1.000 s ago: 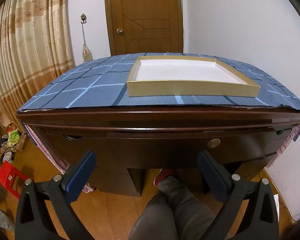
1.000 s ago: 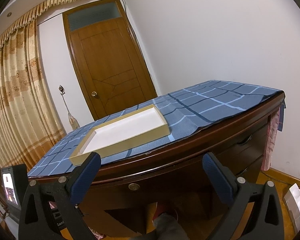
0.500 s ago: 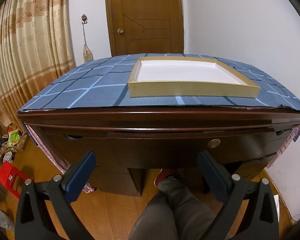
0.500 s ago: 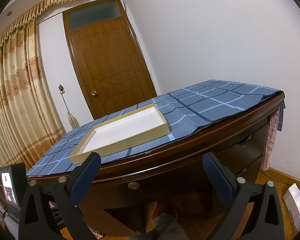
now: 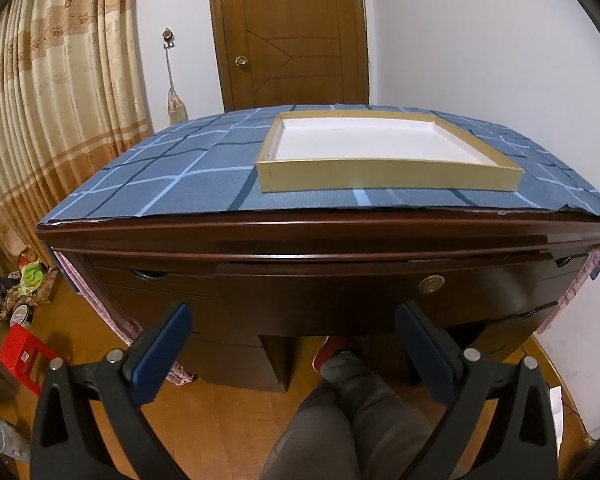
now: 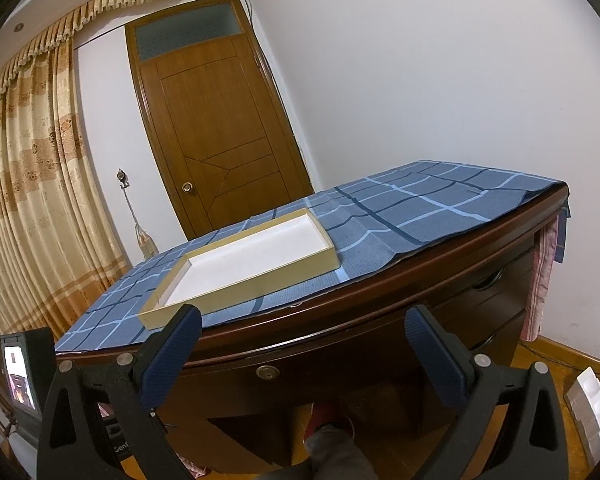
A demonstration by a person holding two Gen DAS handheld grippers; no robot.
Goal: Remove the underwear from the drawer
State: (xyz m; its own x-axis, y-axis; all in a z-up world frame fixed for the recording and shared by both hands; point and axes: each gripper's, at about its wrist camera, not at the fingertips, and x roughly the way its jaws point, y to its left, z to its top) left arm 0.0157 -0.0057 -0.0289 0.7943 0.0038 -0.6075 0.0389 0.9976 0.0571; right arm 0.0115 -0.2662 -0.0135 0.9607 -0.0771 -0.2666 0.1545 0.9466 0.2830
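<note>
Both grippers, left gripper (image 5: pixel 292 328) and right gripper (image 6: pixel 302 330), gape empty before the shut centre drawer (image 5: pixel 380 292), its length along the desk (image 5: pixel 260 236) front; nothing has moved.

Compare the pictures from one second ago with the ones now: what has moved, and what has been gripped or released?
Nothing has visibly changed. The left gripper and right gripper stay open and empty before the desk, the centre drawer remains shut, and the tray sits unmoved on the blue checked cloth.

Left tongs (image 5: pixel 292 328) appear to have dipped slightly, the tray (image 5: pixel 388 176) and table (image 5: pixel 260 236) edge sitting a touch higher in left wrist view; right wrist view shifts barely, if at all.
</note>
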